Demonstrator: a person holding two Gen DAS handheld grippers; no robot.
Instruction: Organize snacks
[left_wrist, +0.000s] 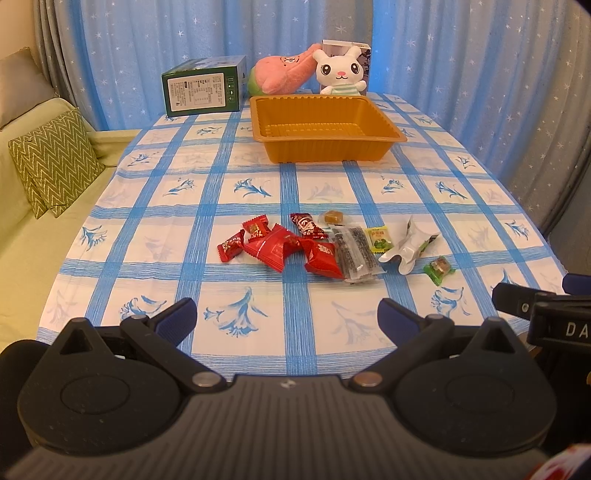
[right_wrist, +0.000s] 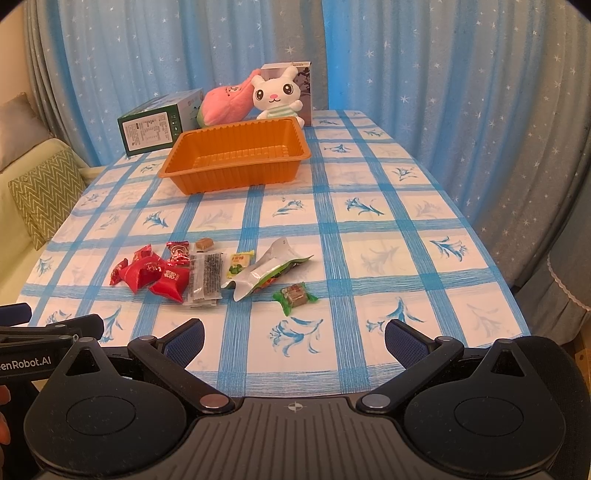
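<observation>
Warm, even indoor light with a yellowish cast — daylight glows through the blue star-printed curtains (left_wrist: 221, 44). Shadows stay soft. Fisheye bending curves the edges, corners darken — near housings look slightly soft.

Bare tablecloth (left_wrist: 295, 192) — seemingly — before tray (left_wrist: 397, 134)

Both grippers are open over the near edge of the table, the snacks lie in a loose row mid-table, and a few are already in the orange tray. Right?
Not quite: the orange tray is empty, as the right wrist view shows. All the snacks lie on the tablecloth. Left gripper and right gripper are open.
</observation>
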